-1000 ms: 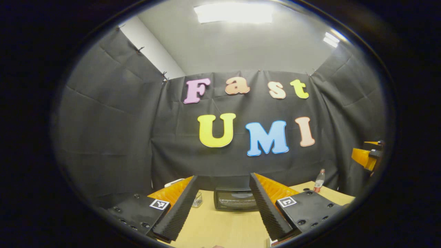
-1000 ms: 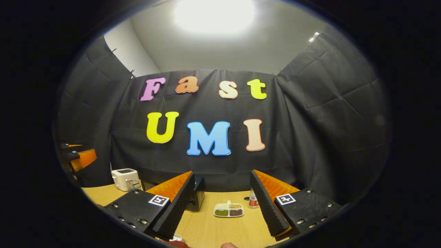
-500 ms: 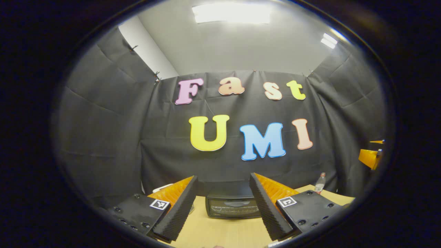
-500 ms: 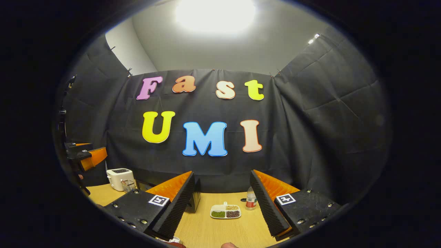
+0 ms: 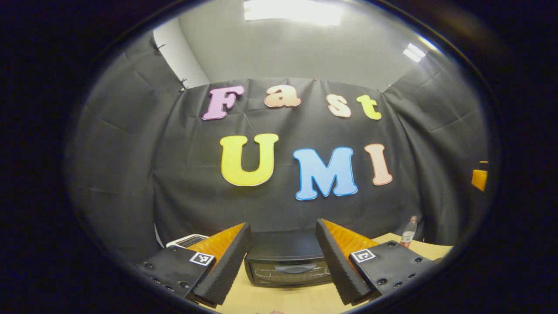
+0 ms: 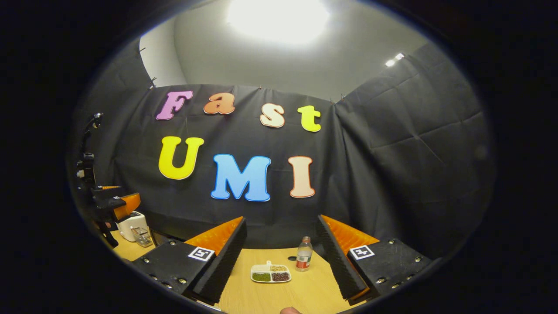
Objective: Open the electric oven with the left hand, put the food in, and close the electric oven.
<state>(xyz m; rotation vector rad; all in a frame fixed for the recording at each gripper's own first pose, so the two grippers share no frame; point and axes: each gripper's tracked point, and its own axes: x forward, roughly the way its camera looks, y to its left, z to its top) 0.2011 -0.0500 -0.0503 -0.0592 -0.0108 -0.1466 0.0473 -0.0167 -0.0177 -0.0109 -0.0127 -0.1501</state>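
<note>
Your left gripper [image 5: 282, 261], fingers spread wide and holding nothing, faces the closed electric oven [image 5: 287, 264] on the table [image 5: 283, 301]. You seem to be approaching; next, reach its door handle. Your right gripper [image 6: 282, 257], also wide and empty, points toward the food tray [image 6: 270, 273].

We see the electric oven [image 5: 287, 264] on the table [image 5: 283, 301], toaster [image 5: 187, 240] to its left, bottle [image 5: 408, 232] far right. In the right gripper view, the divided dish [image 6: 270, 274] lies just left of the bottle.
</note>
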